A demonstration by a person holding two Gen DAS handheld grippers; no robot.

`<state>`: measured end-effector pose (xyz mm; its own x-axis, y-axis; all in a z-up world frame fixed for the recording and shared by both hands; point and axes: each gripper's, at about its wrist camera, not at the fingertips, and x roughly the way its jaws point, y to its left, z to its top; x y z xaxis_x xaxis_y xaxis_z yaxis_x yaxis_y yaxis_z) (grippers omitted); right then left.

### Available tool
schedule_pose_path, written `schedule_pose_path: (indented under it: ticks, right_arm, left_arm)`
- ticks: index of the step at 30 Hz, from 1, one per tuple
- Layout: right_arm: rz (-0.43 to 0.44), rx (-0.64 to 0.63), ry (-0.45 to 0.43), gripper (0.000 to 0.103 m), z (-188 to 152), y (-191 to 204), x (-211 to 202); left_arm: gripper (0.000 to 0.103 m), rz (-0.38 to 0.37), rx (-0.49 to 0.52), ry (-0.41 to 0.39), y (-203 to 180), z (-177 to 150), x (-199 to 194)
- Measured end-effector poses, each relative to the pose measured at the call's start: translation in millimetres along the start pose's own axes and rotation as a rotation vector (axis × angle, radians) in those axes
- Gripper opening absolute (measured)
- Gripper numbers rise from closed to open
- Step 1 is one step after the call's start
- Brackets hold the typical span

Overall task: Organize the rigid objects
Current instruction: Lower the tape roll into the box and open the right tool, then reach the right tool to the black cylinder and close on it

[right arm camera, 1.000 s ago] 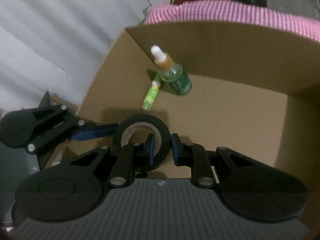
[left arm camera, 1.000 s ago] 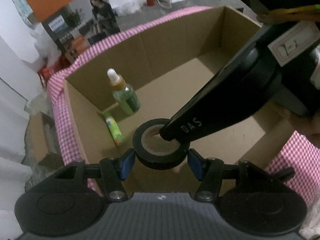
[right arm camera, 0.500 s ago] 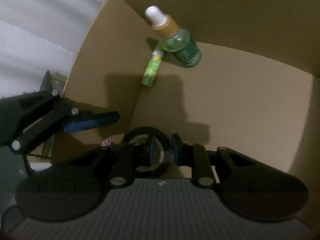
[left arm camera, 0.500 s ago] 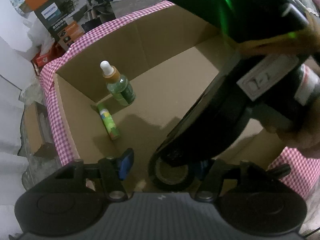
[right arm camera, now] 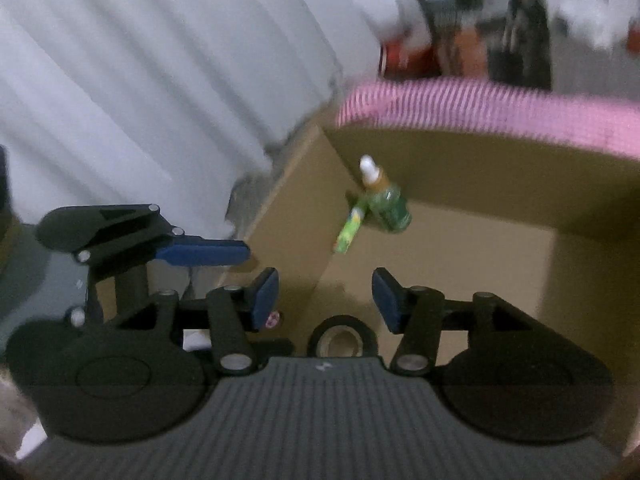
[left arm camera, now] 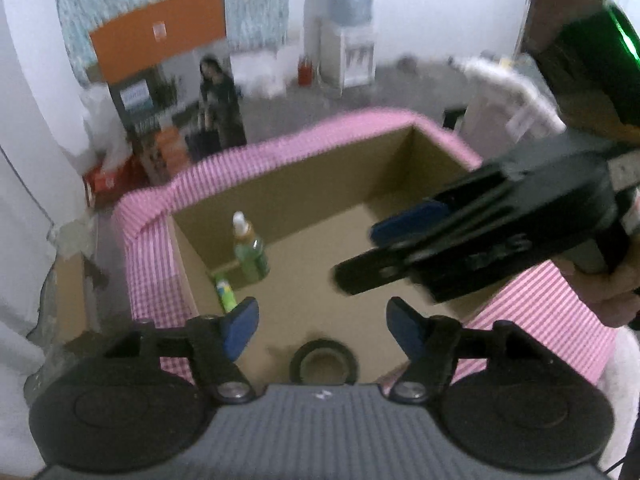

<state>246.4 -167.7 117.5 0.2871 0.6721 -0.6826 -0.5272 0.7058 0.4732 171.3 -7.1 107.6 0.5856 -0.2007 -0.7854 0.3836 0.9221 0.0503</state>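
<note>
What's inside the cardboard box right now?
The cardboard box holds a green dropper bottle, a small green tube and a black tape roll. The near floor is hidden by the grippers.

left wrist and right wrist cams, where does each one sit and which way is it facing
Left wrist: on the left gripper, looking down into the cardboard box; the right gripper and a hand show.
Right wrist: on the right gripper, facing the box's corner; the left gripper shows.
Shared: black tape roll, dropper bottle, green tube.
</note>
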Motion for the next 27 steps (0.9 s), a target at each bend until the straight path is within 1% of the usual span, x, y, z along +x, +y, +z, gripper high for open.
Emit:
schedule_pose_path:
  ticks: [2, 5, 8, 11, 14, 17, 18, 19, 20, 22, 25, 27]
  right_arm:
    - [-0.014, -0.023, -0.077, 0.053, -17.3, 5.8, -31.9]
    - [-0.055, -0.047, -0.164, 0.054, -47.5, 8.4, -79.6]
    - [-0.099, -0.057, -0.216, 0.054, -83.0, 7.8, -113.0]
    - [-0.149, -0.051, -0.229, 0.054, -123.6, 3.2, -132.0]
    - [-0.180, -0.053, -0.200, 0.054, -159.4, 2.0, -126.5]
    - [-0.199, -0.088, -0.130, 0.053, -185.6, 3.9, -107.0]
    - [-0.205, -0.103, -0.106, 0.052, -191.2, 5.9, -96.5]
    - [-0.212, -0.116, -0.082, 0.047, -194.9, 6.3, -88.3]
    - [-0.230, -0.131, -0.060, 0.045, -197.4, 6.2, -79.3]
    - [-0.245, -0.146, -0.030, 0.042, -199.6, 7.5, -63.9]
    - [-0.235, -0.161, -0.001, 0.037, -190.4, 3.9, -46.7]
    - [-0.228, -0.182, 0.020, 0.036, -185.7, 4.0, -37.0]
  left_arm:
    - [0.074, -0.005, 0.003, -0.051, -6.9, -6.0, -15.8]
    - [0.076, 0.002, 0.017, -0.121, -25.7, -21.5, -36.6]
    - [0.077, 0.003, 0.022, -0.157, -45.3, -42.6, -42.4]
    - [0.077, -0.043, 0.021, -0.151, -64.4, -66.7, -30.2]
    - [0.076, -0.087, 0.030, -0.126, -91.8, -90.9, -11.4]
    - [0.074, -0.093, 0.073, -0.111, -118.1, -110.0, 9.9]
    - [0.065, -0.088, 0.081, -0.102, -124.8, -113.9, 17.4]
    - [0.061, -0.073, 0.094, -0.088, -132.7, -117.8, 26.4]
    - [0.059, -0.070, 0.106, -0.078, -136.1, -122.9, 31.7]
    - [0.058, -0.067, 0.122, -0.059, -142.8, -128.4, 44.2]
    - [0.050, -0.062, 0.131, -0.055, -145.2, -132.5, 52.7]
    - [0.044, -0.060, 0.136, -0.045, -145.2, -132.7, 58.8]
